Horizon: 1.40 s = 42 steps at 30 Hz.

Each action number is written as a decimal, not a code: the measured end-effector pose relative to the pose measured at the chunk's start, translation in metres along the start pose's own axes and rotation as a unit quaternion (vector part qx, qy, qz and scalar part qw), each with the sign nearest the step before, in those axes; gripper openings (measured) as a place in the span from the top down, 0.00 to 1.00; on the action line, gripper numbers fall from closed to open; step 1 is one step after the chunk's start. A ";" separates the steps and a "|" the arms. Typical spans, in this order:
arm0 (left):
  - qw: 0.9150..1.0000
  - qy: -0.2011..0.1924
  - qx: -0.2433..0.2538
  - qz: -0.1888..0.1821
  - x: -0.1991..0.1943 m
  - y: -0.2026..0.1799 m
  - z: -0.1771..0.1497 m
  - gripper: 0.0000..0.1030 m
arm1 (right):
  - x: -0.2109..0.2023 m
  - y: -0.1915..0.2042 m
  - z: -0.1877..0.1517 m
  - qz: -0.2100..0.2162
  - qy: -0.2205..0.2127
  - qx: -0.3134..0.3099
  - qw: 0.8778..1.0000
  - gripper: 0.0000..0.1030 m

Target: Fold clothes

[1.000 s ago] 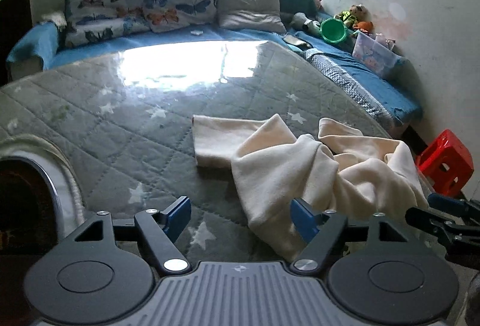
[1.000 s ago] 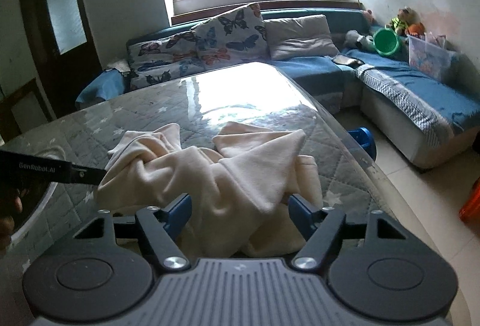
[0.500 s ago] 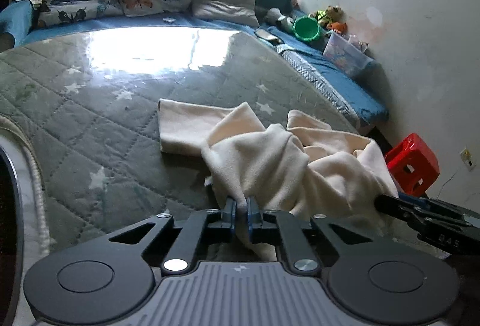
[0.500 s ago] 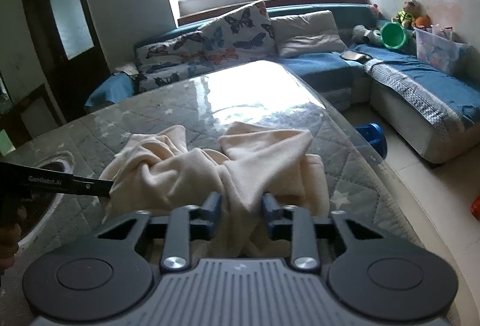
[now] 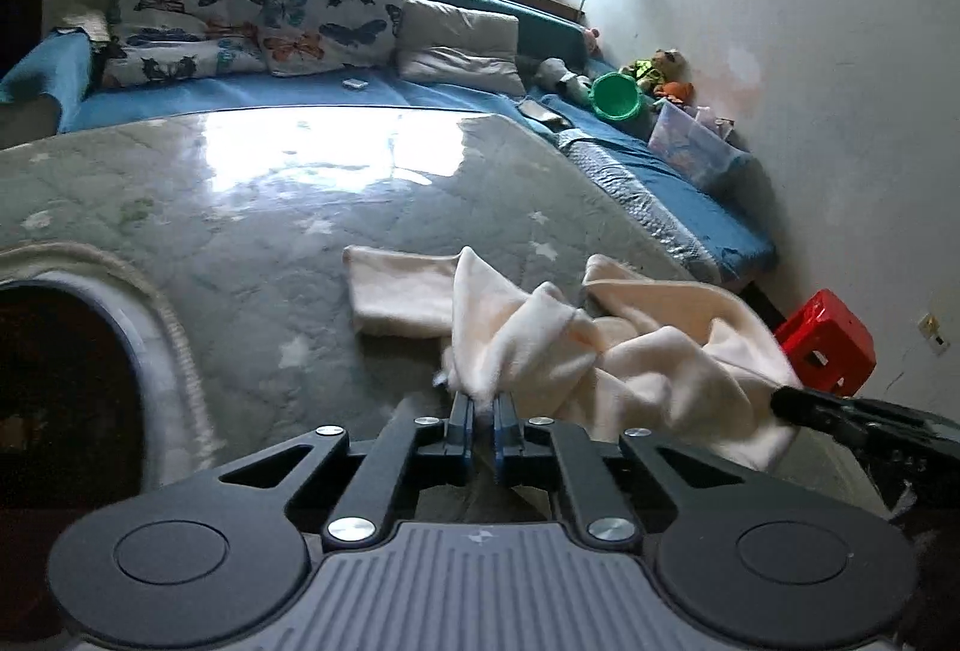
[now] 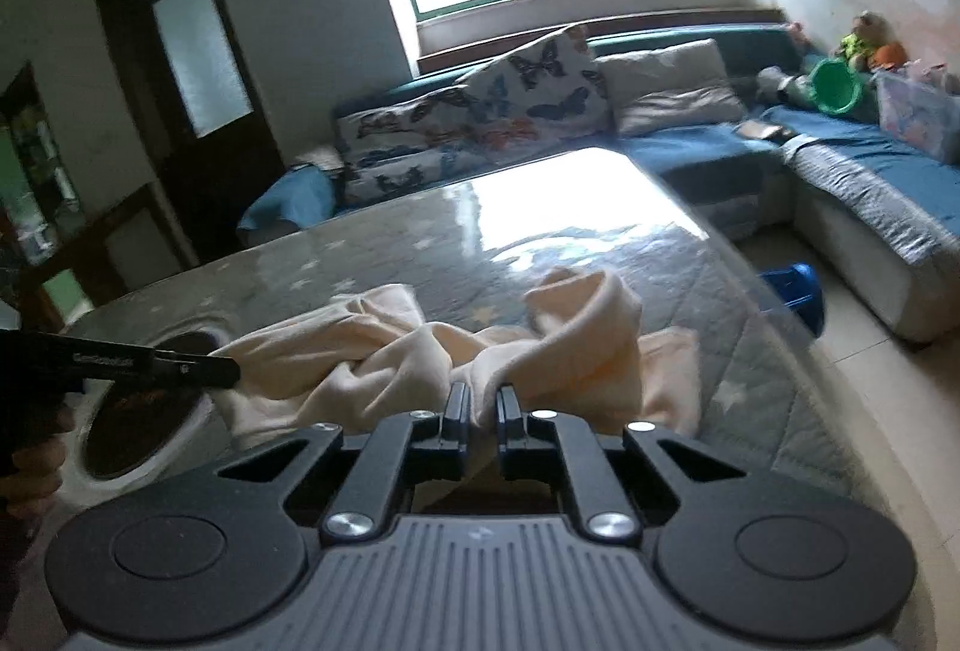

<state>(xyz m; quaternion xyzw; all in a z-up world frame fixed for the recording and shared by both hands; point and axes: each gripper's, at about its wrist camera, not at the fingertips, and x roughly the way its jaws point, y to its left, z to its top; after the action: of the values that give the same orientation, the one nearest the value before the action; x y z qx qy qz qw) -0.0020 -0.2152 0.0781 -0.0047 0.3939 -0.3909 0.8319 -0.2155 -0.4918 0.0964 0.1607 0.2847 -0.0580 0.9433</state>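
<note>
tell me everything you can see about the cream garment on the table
The cream garment is a soft, fleecy-looking piece, crumpled in loose folds on the grey star-quilted table cover, near the table's edge. One flat section lies spread toward the far side; the rest is bunched and partly raised. The left tongs are shut on its near edge, and the right tongs are shut on another bunched fold. Its exact type cannot be told.

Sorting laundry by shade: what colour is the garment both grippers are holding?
The garment is plain cream, no pattern; it shows best in the left wrist view.
</note>
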 end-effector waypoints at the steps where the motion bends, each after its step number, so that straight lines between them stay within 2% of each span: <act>1: 1.000 -0.002 0.001 -0.001 -0.008 0.003 -0.004 0.94 | -0.005 0.002 -0.002 0.007 0.004 -0.003 1.000 0.93; 8: 1.000 0.011 0.011 -0.009 -0.065 0.021 -0.043 0.94 | -0.045 0.025 -0.023 0.053 0.054 -0.028 0.997 0.93; 10: 0.999 0.028 0.015 -0.011 -0.076 0.023 -0.057 0.94 | -0.053 0.030 -0.033 0.069 0.082 -0.023 0.994 0.93; 15: 0.996 0.089 0.021 -0.008 -0.088 0.030 -0.096 0.94 | -0.060 0.045 -0.054 0.084 0.142 -0.055 0.985 0.92; 17: 0.993 0.114 0.016 -0.012 -0.089 0.033 -0.108 0.94 | -0.062 0.049 -0.053 0.091 0.150 -0.066 0.982 0.85; 21: 0.991 0.129 0.025 -0.002 -0.089 0.037 -0.114 0.93 | -0.064 0.051 -0.025 0.096 0.121 -0.079 0.985 0.78; 23: 0.991 0.127 0.027 -0.010 -0.091 0.038 -0.111 0.92 | -0.057 0.050 -0.009 0.080 0.100 -0.085 0.988 0.74; 25: 0.992 0.125 0.034 -0.014 -0.093 0.037 -0.107 0.89 | -0.042 0.047 0.002 0.053 0.085 -0.091 0.991 0.65; 26: 0.991 0.123 0.042 -0.015 -0.093 0.036 -0.105 0.88 | -0.033 0.045 0.007 0.042 0.080 -0.093 0.992 0.64; 30: 0.991 0.114 0.065 -0.004 -0.104 0.029 -0.104 0.80 | 0.015 0.036 0.018 0.027 0.089 -0.076 0.993 0.63; 32: 0.993 0.106 0.060 0.001 -0.110 0.033 -0.101 0.74 | 0.042 0.036 0.019 0.022 0.098 -0.070 0.992 0.59; 35: 0.995 0.085 0.051 0.013 -0.113 0.039 -0.088 0.70 | 0.065 0.038 0.014 0.011 0.108 -0.082 0.991 0.56; 36: 0.996 0.076 0.048 0.015 -0.114 0.040 -0.084 0.68 | 0.071 0.041 0.011 0.004 0.111 -0.091 0.990 0.51; 38: 0.997 0.056 0.048 0.019 -0.110 0.039 -0.072 0.61 | 0.079 0.044 0.005 -0.016 0.117 -0.111 0.987 0.51; 39: 0.997 0.047 0.052 0.022 -0.106 0.037 -0.066 0.60 | 0.083 0.045 0.002 -0.023 0.119 -0.119 0.985 0.56; 41: 0.997 0.034 0.062 0.024 -0.092 0.031 -0.054 0.59 | 0.085 0.046 -0.003 -0.036 0.119 -0.133 0.983 0.72; 42: 0.997 0.031 0.063 0.020 -0.084 0.028 -0.048 0.59 | 0.083 0.045 -0.005 -0.042 0.115 -0.138 0.983 0.83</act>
<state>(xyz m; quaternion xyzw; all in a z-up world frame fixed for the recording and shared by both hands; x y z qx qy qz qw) -0.0475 -0.1270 0.0910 0.0678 0.3936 -0.3986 0.8256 -0.1400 -0.4494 0.0579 0.0222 0.4035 -0.0387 0.9139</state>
